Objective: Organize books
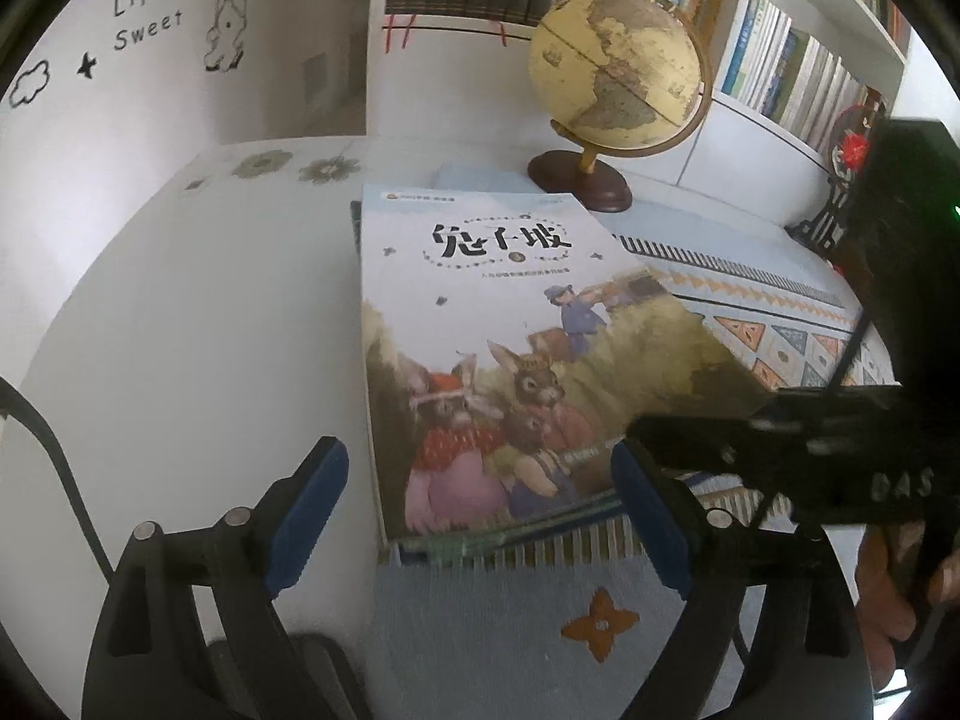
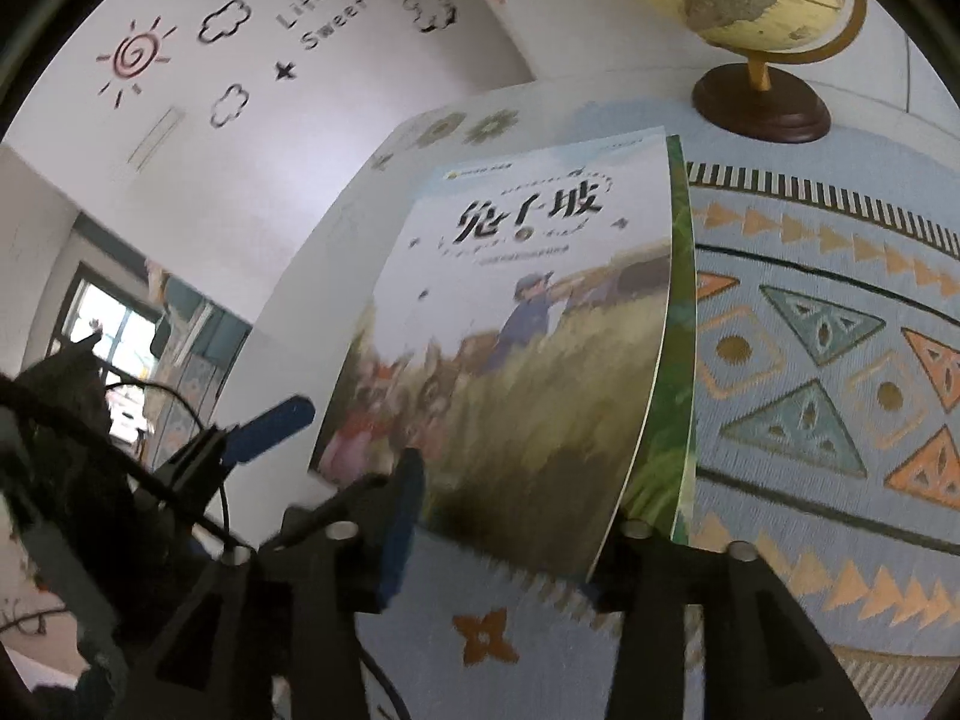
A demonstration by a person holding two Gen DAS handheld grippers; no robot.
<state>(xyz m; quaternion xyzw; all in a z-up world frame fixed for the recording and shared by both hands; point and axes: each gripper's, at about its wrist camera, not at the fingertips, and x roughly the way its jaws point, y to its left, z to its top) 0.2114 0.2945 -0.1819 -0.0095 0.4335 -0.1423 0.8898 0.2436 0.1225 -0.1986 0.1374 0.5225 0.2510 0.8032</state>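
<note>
Left tongs released, astride rabbit book; right tongs released; green underlying book only in right view

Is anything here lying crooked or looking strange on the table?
Yes. The rabbit picture book on top of the stack is not squared with the green-edged book beneath it, whose edge sticks out along one side. The stack also lies half on the patterned mat and half on the white table.

Light: I see soft, even daylight | Glare: bright window blows out | Blur: book cover smeared in right view | Edges: heavy fisheye bending, dark corners
</note>
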